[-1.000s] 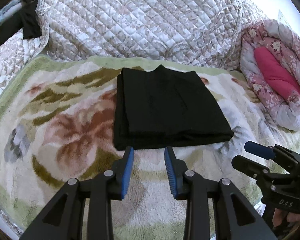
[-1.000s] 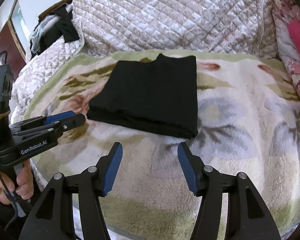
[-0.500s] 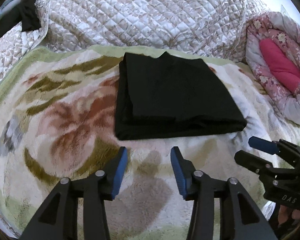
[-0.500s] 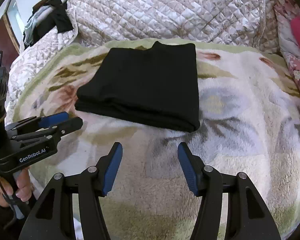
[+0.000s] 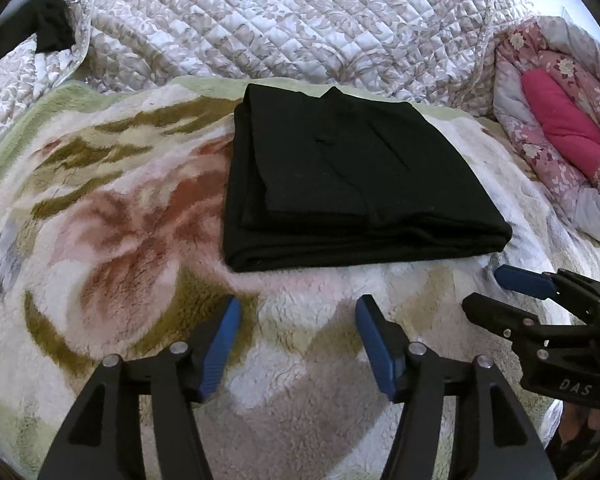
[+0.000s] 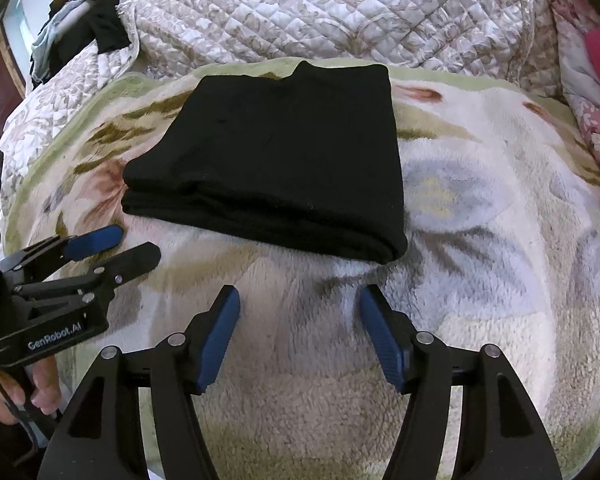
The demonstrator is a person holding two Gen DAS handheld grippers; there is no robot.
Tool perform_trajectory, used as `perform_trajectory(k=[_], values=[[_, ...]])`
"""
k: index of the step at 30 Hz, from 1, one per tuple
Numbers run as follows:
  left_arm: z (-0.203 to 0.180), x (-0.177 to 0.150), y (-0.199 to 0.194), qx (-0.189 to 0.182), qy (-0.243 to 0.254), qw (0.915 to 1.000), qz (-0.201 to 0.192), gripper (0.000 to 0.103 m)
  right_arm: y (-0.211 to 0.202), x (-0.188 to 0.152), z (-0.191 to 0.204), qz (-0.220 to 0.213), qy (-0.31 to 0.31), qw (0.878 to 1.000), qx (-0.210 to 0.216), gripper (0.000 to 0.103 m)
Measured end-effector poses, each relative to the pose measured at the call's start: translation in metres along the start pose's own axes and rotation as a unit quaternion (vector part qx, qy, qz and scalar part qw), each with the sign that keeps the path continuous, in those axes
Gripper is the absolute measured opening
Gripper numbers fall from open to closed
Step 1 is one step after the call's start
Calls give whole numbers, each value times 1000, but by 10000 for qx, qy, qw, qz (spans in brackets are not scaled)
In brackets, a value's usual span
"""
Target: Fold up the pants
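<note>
**Pants folded, both grippers drawn closer with fingers spread**

Compared with a second ago: left gripper (image 5: pixel 298 312) opened wider, fingers now well spread and holding nothing; right gripper (image 6: pixel 300 304) equally spread, empty, as before. Both views nearer the cloth than earlier, near edge looming larger. Pants (image 5: pixel 340 184) unmoved throughout. Meaning, as a judgement: folding essentially done, or one last half-fold being lined up from the near edge.

Pants lying flat as a compact black rectangle on the fleece blanket (image 5: pixel 120 240), just ahead of both grippers, touching neither. Matte, soft knit-looking fabric; stacked layers visible at the near edge, top layer set slightly back on the left side. Small peak at the far edge, possibly a waistband corner, hard to tell against the black. Blanket plush, cream with floral pattern. Quilted bedspread (image 5: pixel 280 20) behind, diamond-stitched, puffy. Rolled pink floral quilt (image 5: pixel 560 128) at right.
</note>
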State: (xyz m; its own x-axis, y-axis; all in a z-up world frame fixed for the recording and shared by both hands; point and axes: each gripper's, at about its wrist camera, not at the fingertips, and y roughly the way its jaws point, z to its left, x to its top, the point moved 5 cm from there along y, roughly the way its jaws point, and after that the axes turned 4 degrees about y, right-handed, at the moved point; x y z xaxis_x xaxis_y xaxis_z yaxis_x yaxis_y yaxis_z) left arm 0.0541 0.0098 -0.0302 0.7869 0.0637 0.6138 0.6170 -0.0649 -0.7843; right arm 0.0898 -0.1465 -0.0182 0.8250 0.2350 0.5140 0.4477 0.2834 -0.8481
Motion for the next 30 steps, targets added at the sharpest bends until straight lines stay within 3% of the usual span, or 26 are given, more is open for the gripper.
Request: perform_trajectory(k=[6,30], values=[[-4,0,2,11,103,9999,-47,71,1,0,1,-21,3,10000,-12,65],[-3,1,1,-10,61,10000,-44,71,0,1,-1,7,-80,10000,51,66]])
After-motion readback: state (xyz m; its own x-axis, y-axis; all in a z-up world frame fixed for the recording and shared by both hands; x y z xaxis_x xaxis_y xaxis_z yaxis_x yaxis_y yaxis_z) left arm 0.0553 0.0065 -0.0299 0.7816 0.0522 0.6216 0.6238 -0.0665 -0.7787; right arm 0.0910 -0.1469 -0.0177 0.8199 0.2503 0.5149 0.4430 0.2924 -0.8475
